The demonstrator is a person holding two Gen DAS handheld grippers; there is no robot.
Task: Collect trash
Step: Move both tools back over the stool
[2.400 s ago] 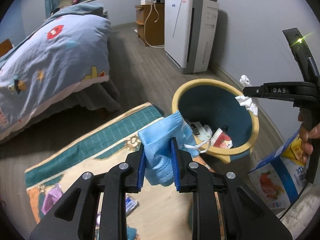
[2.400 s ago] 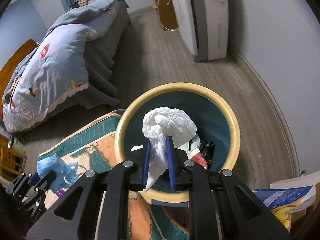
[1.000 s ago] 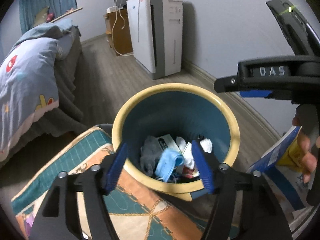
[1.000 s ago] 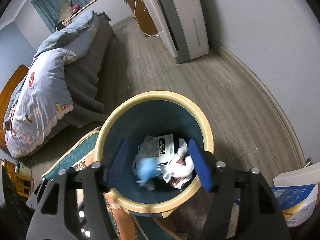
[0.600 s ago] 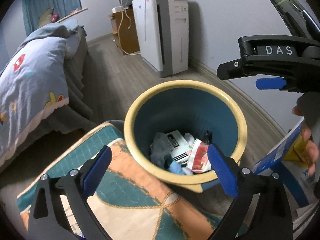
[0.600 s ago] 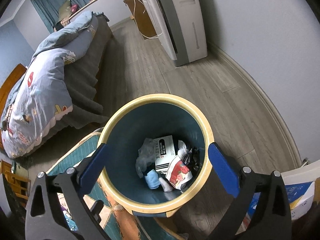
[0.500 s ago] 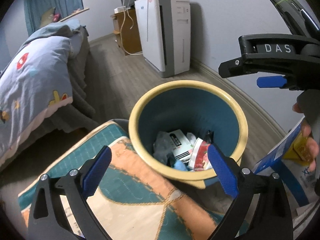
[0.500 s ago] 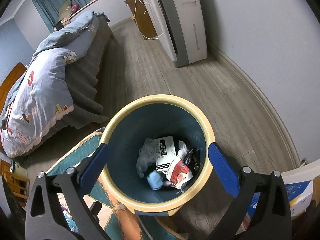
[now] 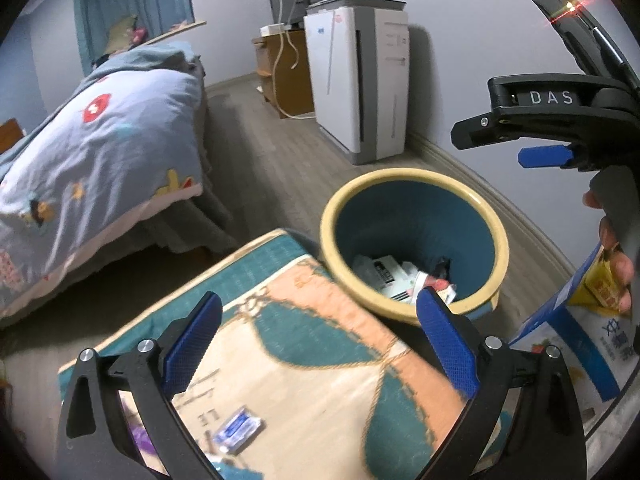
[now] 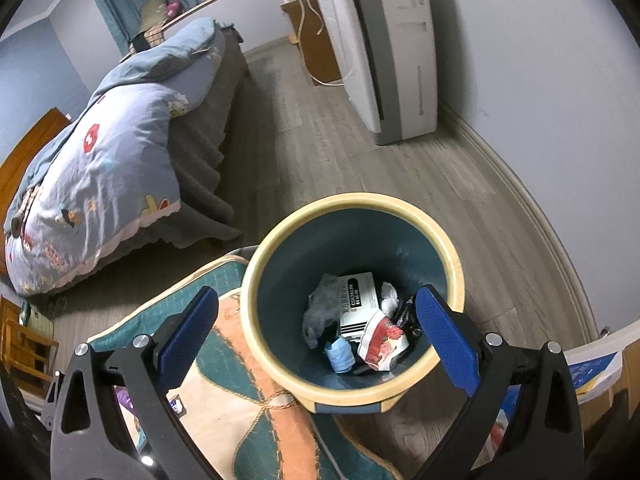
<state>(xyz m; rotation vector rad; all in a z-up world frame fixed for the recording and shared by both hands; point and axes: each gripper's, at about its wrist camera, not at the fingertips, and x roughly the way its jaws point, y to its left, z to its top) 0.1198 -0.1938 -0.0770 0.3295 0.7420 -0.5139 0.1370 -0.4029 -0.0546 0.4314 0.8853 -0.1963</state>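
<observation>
Both the left gripper (image 9: 318, 344) and right gripper (image 10: 316, 336) gape empty over the bin (image 10: 456, 276); next, probably the wrapper (image 9: 238, 430) on the rug (image 9: 320, 360).

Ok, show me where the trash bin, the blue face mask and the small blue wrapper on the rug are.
trash bin (image 10: 448, 256), right wrist view, on its yellow rim at the far right.
blue face mask (image 10: 339, 354), right wrist view, middle of the crumpled mask inside the bin.
small blue wrapper (image 9: 238, 435), left wrist view, centre of the packet on the rug.
</observation>
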